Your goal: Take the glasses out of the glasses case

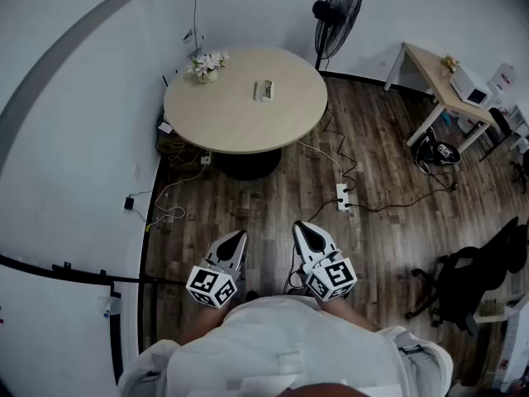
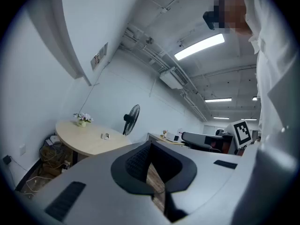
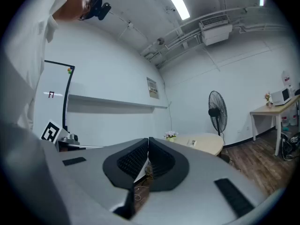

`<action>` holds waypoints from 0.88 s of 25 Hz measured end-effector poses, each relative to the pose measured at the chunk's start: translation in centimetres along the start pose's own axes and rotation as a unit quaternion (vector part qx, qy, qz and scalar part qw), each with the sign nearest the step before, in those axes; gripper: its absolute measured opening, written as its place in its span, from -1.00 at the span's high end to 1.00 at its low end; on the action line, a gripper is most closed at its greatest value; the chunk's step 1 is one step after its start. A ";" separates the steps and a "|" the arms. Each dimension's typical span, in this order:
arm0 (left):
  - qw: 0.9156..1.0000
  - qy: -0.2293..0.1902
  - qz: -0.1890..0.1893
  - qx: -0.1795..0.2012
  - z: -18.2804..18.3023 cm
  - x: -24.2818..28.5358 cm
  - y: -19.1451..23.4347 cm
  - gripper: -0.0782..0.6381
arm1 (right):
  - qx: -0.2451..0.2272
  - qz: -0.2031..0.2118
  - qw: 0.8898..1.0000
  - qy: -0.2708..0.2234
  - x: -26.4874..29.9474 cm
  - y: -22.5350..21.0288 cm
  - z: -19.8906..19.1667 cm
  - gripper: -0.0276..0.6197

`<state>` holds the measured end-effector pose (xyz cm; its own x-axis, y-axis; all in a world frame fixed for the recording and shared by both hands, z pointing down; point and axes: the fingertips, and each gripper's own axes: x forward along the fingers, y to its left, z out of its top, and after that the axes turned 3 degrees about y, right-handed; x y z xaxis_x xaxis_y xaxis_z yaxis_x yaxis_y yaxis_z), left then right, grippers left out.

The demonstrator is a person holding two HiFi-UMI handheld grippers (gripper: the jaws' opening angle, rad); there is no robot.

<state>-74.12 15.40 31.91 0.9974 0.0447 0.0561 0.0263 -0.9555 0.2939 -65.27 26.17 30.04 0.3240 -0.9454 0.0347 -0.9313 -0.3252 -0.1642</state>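
Left gripper (image 1: 239,236) and right gripper (image 1: 302,227) hang empty, well apart from the round table (image 1: 231,118).
Both sit side by side just in front of the person's white shirt (image 1: 281,346), above the wood floor, each with its jaws pressed together on nothing. The glasses case (image 1: 265,90) lies near the middle of the tabletop, a flower pot (image 1: 207,67) stands at its far-left edge, and a standing fan (image 1: 338,7) is beyond the table.

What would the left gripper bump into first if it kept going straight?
Nothing nearby. The left gripper points over dark wooden floor toward the round beige table; probably its edge first, though depth is unclear.
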 end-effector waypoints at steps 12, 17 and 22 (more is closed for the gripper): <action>0.999 0.021 -0.028 -0.001 -0.4 1.1 -3.1 0.76 | -0.015 0.026 0.999 -0.016 -2.4 -0.6 0.7 0.84; 0.996 0.060 -0.068 -0.026 -3.2 3.5 -6.3 0.76 | -0.005 0.032 0.999 -0.022 -5.9 -2.2 0.4 0.83; 0.992 0.052 -0.111 -0.003 -2.8 4.9 -9.8 0.76 | 0.000 0.011 1.000 0.012 -7.1 -4.8 -0.7 0.83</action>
<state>-69.64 25.84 31.95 0.9550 0.2838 0.0868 0.2438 -0.9170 0.3157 -63.23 34.47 31.23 0.3000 -0.9523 0.0558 -0.9379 -0.3051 -0.1651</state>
